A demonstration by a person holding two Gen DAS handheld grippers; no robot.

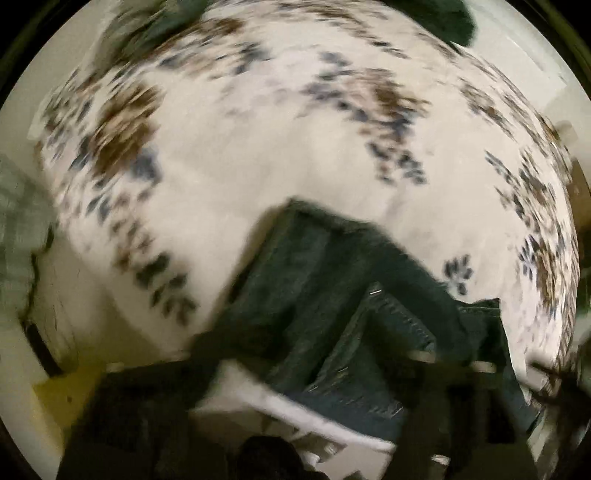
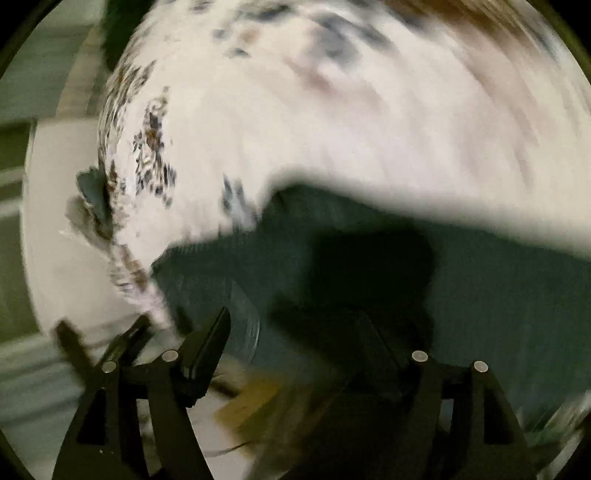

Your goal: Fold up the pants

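Dark blue-green jeans [image 1: 332,288] lie on a white bedspread with a brown and blue flower print [image 1: 236,155]. In the left wrist view the frame is blurred; the denim with its seams and a white inner lining [image 1: 295,410] fills the space right at my left gripper [image 1: 332,369], whose fingers are hard to make out. In the right wrist view the jeans [image 2: 480,295] spread across the lower half. My right gripper [image 2: 299,332] is open, its left finger [image 2: 210,343] at the denim's edge and the right finger dark against the cloth.
The bedspread [image 2: 332,129] covers most of both views. Another dark green cloth [image 1: 443,18] lies at the far edge of the bed. A pale floor and wall [image 1: 22,221] show at the left, with a yellowish patch [image 1: 62,391] at lower left.
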